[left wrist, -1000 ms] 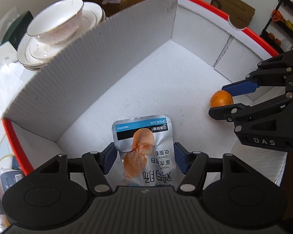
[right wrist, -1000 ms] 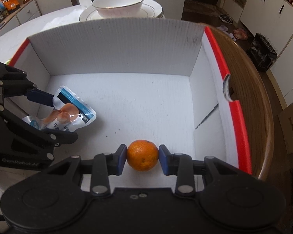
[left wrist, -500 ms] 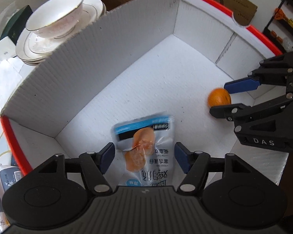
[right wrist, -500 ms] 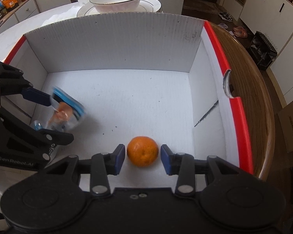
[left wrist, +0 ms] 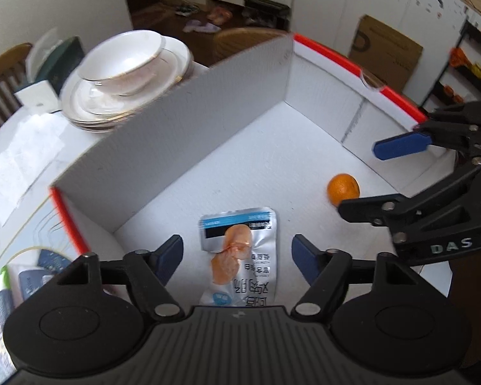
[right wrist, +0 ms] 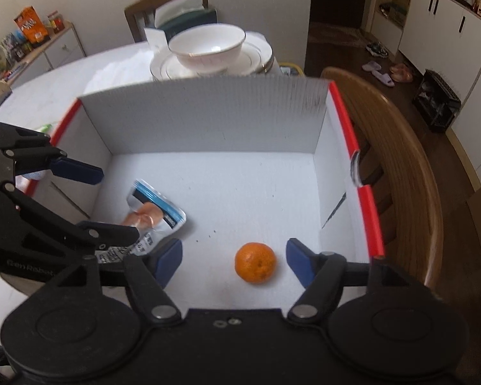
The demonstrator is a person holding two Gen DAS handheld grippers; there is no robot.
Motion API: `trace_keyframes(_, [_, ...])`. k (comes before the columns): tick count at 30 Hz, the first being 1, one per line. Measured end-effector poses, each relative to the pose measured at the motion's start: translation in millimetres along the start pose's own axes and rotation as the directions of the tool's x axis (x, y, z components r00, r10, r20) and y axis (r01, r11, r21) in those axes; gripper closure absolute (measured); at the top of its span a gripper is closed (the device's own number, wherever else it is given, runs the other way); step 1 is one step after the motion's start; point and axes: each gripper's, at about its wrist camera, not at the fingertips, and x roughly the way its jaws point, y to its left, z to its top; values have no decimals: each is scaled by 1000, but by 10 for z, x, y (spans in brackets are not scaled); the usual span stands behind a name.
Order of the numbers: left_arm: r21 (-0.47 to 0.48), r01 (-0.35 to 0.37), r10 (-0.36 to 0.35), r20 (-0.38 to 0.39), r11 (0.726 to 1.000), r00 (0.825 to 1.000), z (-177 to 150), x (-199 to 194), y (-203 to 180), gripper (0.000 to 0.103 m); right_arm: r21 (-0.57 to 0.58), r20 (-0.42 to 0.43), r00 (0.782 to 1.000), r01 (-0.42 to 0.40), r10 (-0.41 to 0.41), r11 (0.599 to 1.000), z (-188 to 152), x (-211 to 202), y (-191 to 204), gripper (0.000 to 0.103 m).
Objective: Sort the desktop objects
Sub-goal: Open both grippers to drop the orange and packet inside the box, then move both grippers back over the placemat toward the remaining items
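A white cardboard box [left wrist: 182,134] [right wrist: 208,118] with red-edged sides lies open on the table. On its floor lies a silver and blue snack pouch [left wrist: 240,253] [right wrist: 150,215], flat. My left gripper [left wrist: 237,258] [right wrist: 93,202] hovers above it, jaws opening, pads clear of the pouch. A small orange [right wrist: 255,262] [left wrist: 343,188] rests on the box floor to the right. My right gripper [right wrist: 234,261] [left wrist: 365,176] hangs over it, jaws opening wide, pads apart from the fruit.
Behind the box's far wall stands a stack of white plates with a bowl [left wrist: 125,73] [right wrist: 208,51] on top. Small packets [left wrist: 16,288] lie on the table left of the box. A wooden chair [right wrist: 400,166] stands close to the box's right side.
Both grippers let go and rose. The pouch dropped flat onto the box floor. The right jaws spread away from the orange, which now sits free.
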Motion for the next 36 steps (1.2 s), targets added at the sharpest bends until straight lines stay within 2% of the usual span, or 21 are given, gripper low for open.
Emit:
trace_keyframes(9, [-103, -11, 21, 103, 995, 994, -106, -338, 161, 29, 31, 89, 995, -55, 52, 998, 2, -311, 21, 20])
trace_keyframes(11, [-123, -9, 24, 121, 992, 992, -144, -407, 204, 23, 27, 104, 992, -73, 70, 997, -9, -359, 46, 19])
trace_keyframes(17, [-154, 7, 20, 171, 988, 985, -279, -595, 298, 19, 27, 151, 984, -104, 99, 994, -48, -473, 178, 14])
trace_keyframes(21, [-176, 23, 15, 208, 984, 978, -403, -720, 389, 16, 50, 164, 982, -106, 97, 993, -60, -505, 263, 13])
trace_keyframes(24, [-192, 41, 4, 231, 981, 973, -505, -805, 474, 7, 56, 174, 980, -106, 94, 993, -60, -523, 352, 13])
trace_keyframes(25, [-197, 47, 2, 241, 979, 970, -541, -835, 505, 1, 57, 178, 980, -106, 95, 993, -60, -529, 385, 13])
trace_keyframes(29, [-235, 72, -4, 274, 969, 962, -690, -947, 644, 0, 47, 183, 980, -92, 82, 995, -55, -543, 558, 13])
trace_keyframes(34, [-266, 52, 30, 295, 962, 955, -899, -1059, 824, 0, 39, 185, 980, -80, 72, 996, -47, -538, 816, 13])
trace_keyframes(36, [-276, 62, 23, 296, 959, 955, -991, -1097, 913, 0, 40, 185, 980, -80, 72, 996, -49, -537, 909, 13])
